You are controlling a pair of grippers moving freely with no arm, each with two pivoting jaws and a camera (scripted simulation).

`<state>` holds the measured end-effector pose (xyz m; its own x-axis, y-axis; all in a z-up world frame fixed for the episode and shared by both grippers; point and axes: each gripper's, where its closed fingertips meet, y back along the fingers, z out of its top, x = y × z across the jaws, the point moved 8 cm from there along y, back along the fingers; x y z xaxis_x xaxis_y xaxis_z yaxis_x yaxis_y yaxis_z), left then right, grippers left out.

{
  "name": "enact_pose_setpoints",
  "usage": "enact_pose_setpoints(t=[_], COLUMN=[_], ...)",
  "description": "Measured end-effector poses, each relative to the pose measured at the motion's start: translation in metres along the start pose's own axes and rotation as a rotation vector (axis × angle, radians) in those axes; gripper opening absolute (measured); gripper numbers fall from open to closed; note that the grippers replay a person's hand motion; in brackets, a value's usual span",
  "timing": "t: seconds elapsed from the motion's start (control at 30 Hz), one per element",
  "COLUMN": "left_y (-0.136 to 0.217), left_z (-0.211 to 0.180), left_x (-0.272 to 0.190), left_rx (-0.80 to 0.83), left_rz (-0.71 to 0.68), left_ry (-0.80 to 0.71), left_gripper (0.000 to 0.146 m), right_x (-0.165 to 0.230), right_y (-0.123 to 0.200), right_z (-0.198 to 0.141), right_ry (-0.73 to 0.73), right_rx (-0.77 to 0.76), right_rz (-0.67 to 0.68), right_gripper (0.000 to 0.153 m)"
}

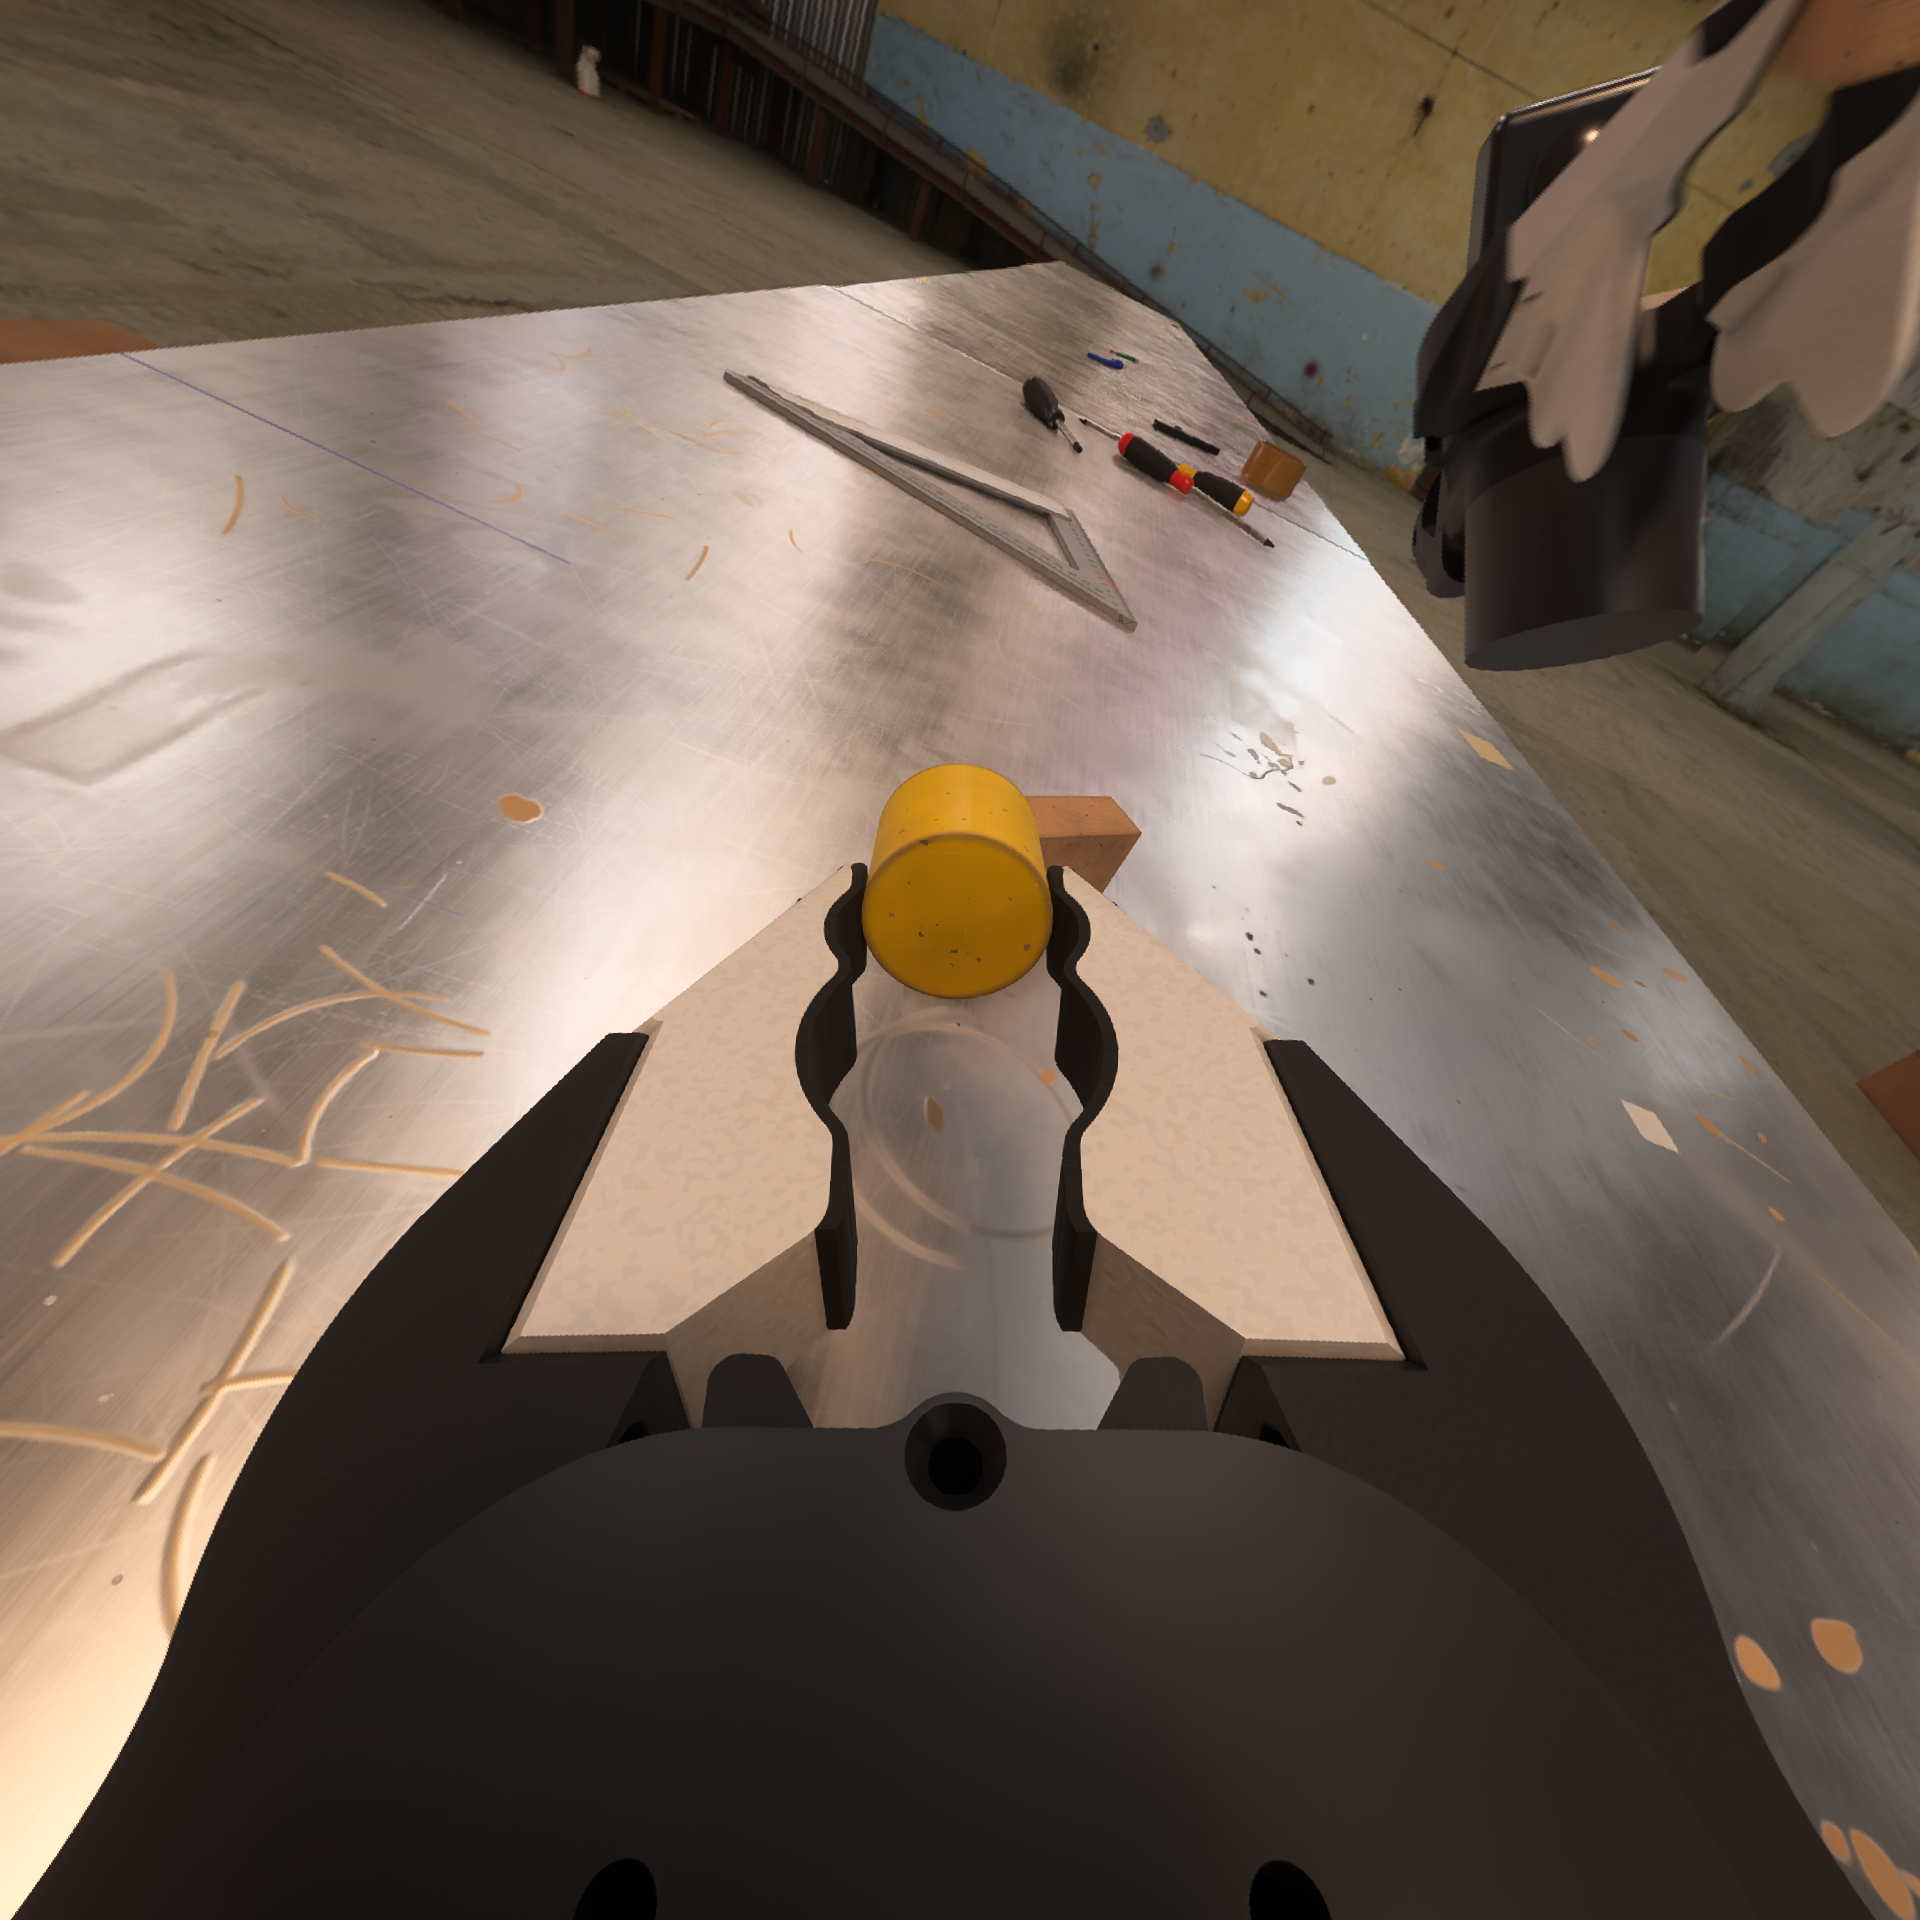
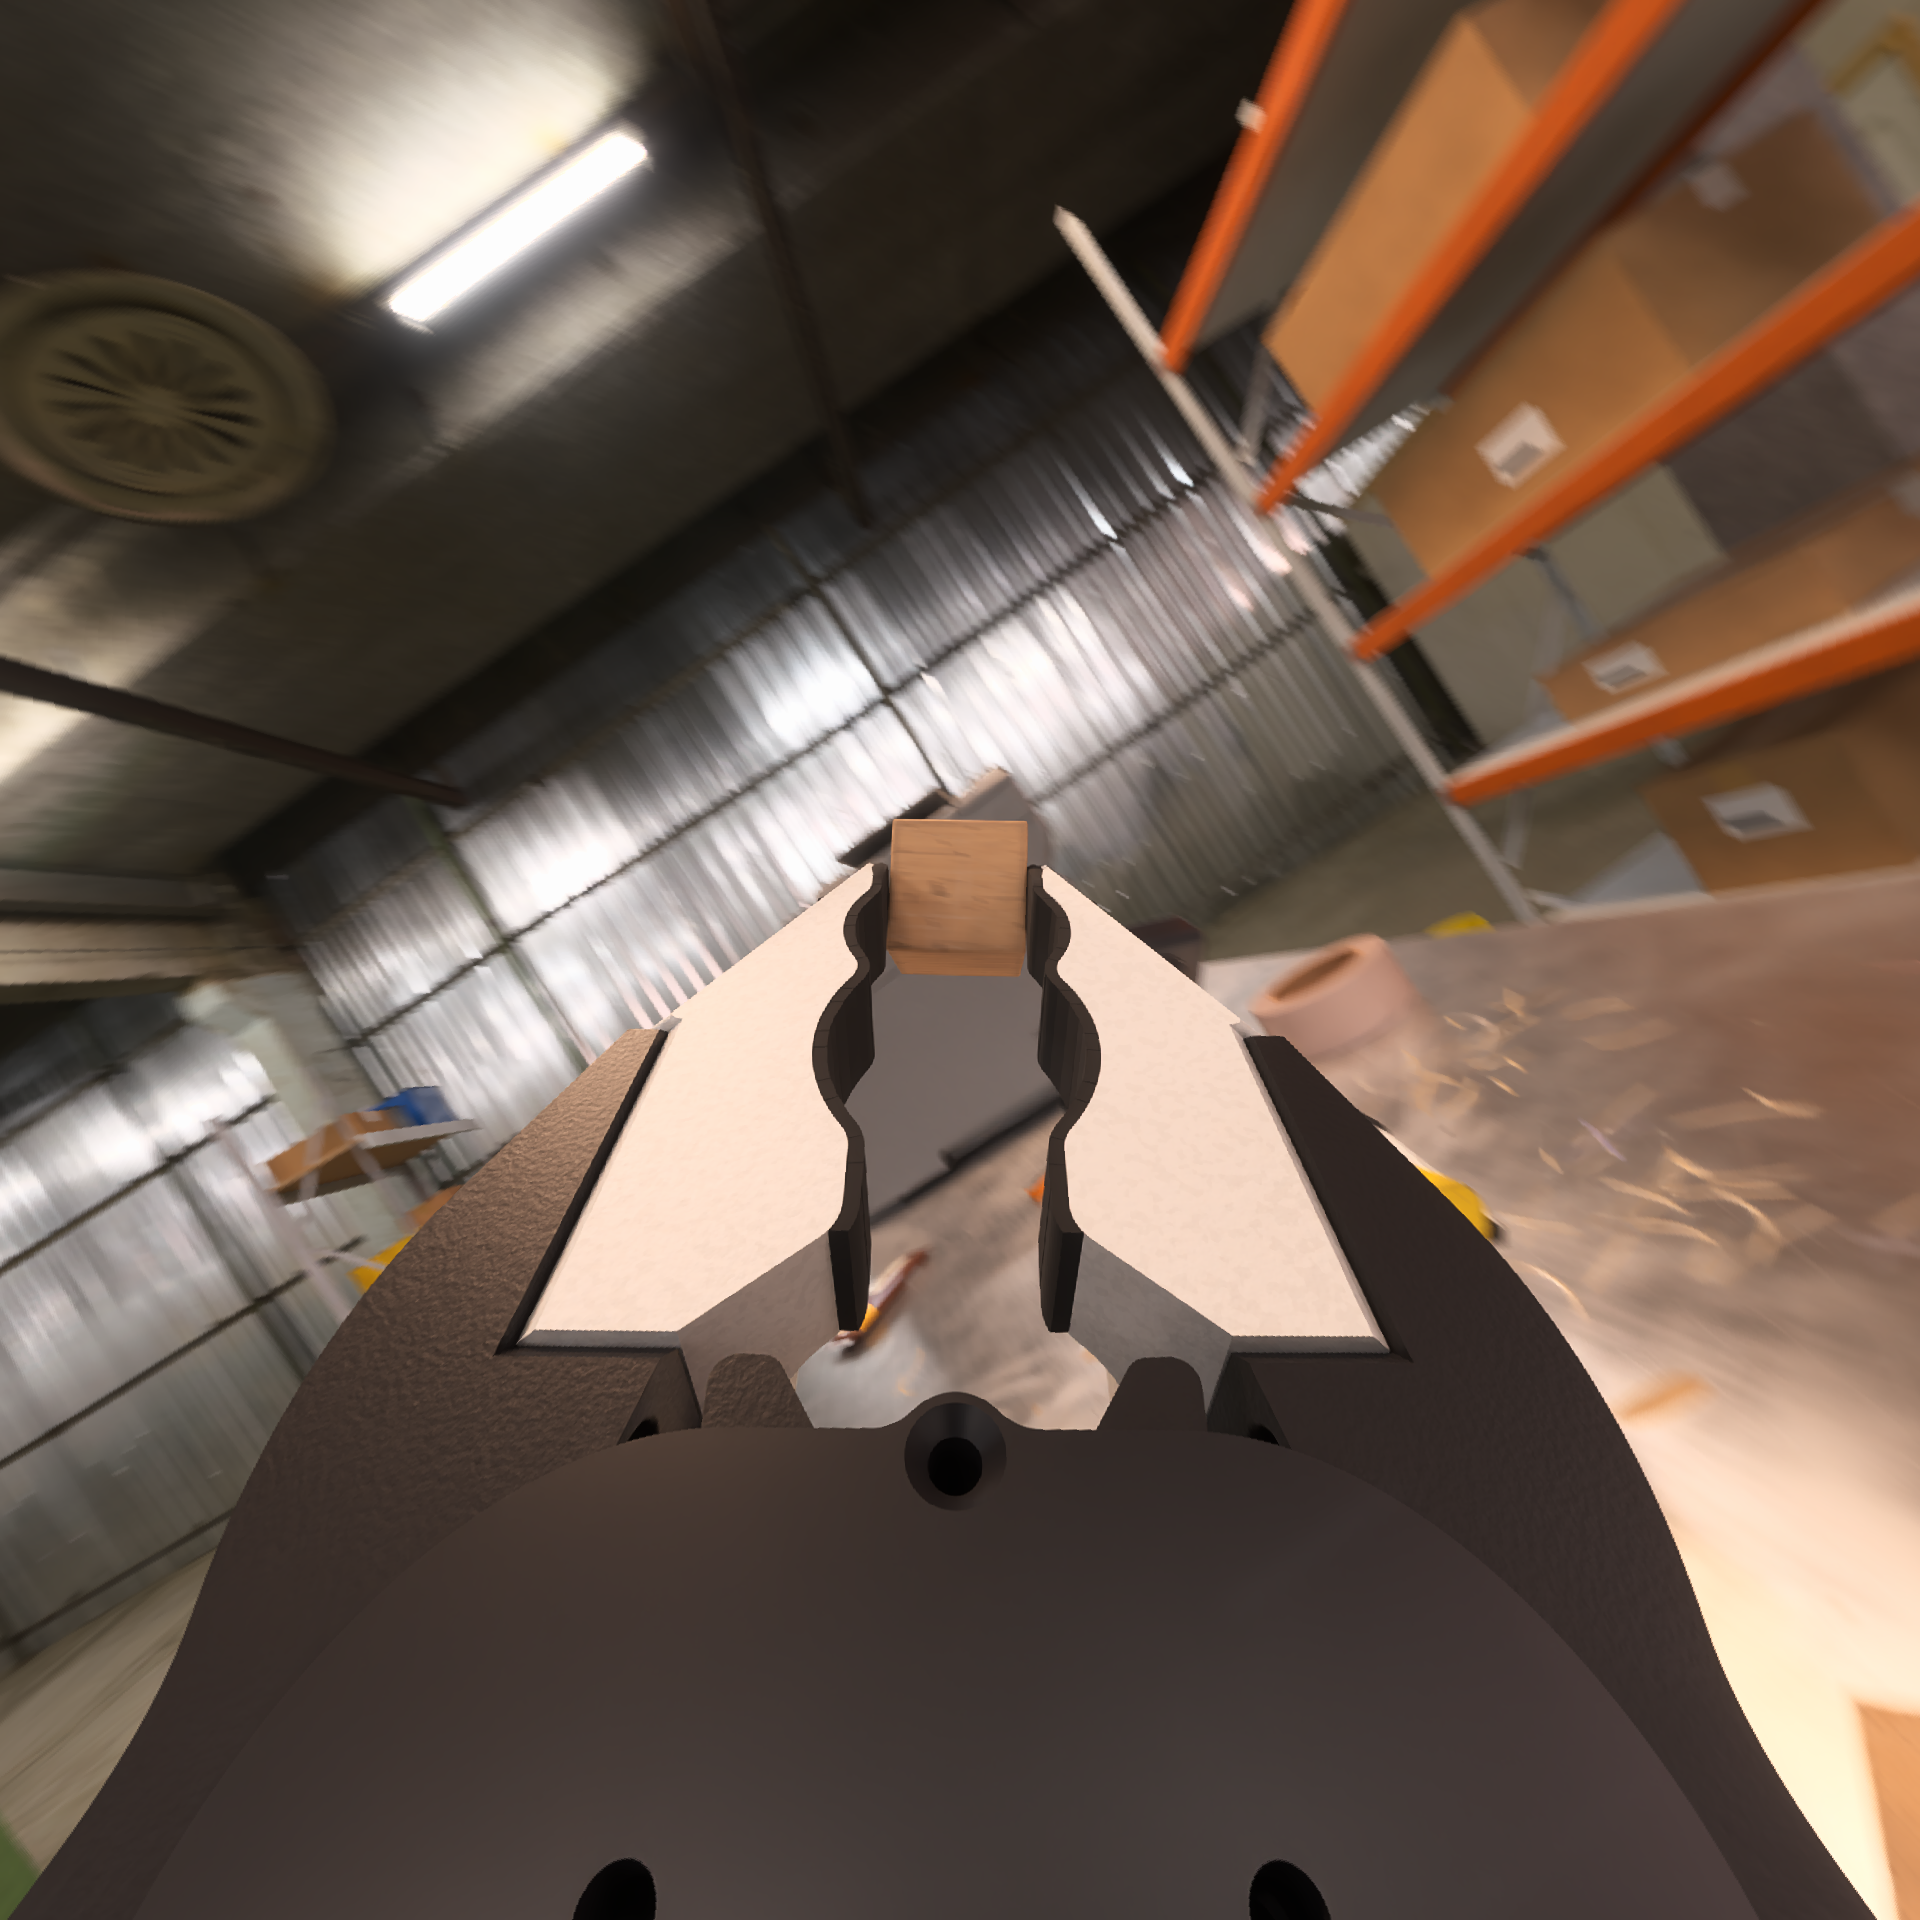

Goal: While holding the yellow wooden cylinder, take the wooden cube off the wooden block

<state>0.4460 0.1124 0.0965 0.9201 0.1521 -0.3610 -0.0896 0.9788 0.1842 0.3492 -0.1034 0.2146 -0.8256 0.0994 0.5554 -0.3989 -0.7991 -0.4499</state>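
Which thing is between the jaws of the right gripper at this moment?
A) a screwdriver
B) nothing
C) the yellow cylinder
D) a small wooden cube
D: in the right wrist view the right gripper has its jaws closed on the wooden cube, lifted in the air.

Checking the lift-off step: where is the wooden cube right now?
In the right wrist view, the wooden cube sits clamped between the right gripper fingertips, raised above the metal table.
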Motion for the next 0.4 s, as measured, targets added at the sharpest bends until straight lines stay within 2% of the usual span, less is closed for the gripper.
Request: enact_pose_setpoints(t=[0.07, 0.17, 0.4], left_y=[0.0, 0.0, 0.0], left_z=[0.0, 0.0, 0.0], left_x=[0.0, -0.001, -0.002], left_rx=[0.0, 0.001, 0.004], left_rz=[0.0, 0.0, 0.002], left_ry=[-0.003, -0.007, -0.015], left_gripper=[0.034, 0.034, 0.034], right_x=[0.01, 0.021, 0.025], right_y=[-0.005, -0.013, -0.022], right_z=[-0.001, -0.004, -0.009], right_ry=[0.005, 0.017, 0.027], right_rx=[-0.034, -0.043, -0.012], right_rz=[0.095, 0.156, 0.131], right_gripper=[0.026, 0.026, 0.026])
